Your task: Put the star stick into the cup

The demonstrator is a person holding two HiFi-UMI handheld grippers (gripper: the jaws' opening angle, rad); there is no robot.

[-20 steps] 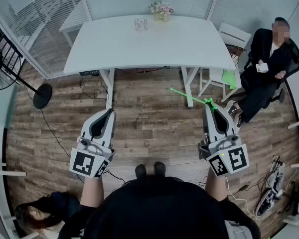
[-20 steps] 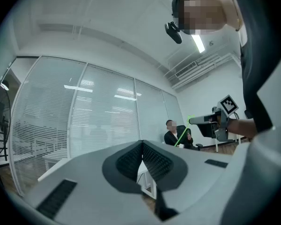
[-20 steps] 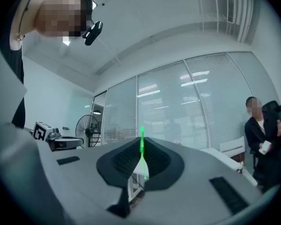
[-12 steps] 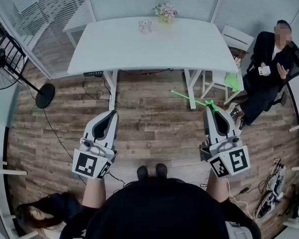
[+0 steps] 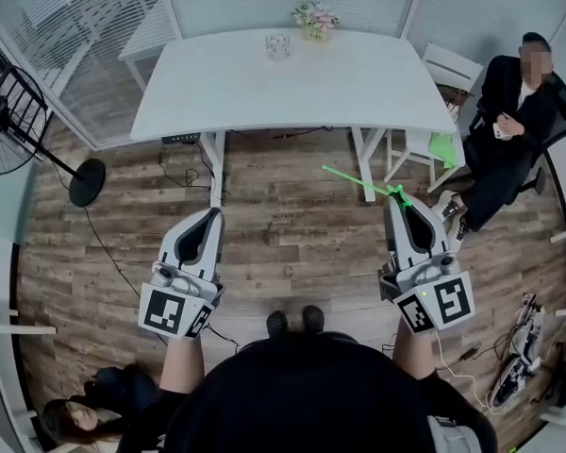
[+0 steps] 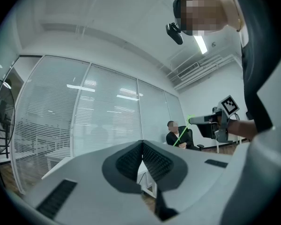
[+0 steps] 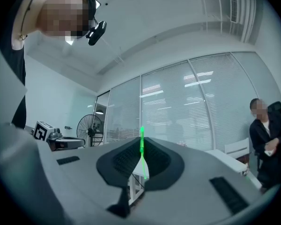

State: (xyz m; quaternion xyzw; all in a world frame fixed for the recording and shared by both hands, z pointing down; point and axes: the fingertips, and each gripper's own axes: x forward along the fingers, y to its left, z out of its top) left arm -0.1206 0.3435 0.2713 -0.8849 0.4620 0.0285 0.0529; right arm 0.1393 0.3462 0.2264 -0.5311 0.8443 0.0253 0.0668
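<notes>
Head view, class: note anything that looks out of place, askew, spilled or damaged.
Nothing stands out. The cup stands upright on the table; the right hand-held gripper is shut on the star stick.

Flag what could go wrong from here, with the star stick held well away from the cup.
1. The right gripper pinches the thin star stick near one end, so its long free length could pivot or slip.
2. The cup is small and stands beside the flowers at the far edge of the white table; a misaimed tip could knock it over.
</notes>
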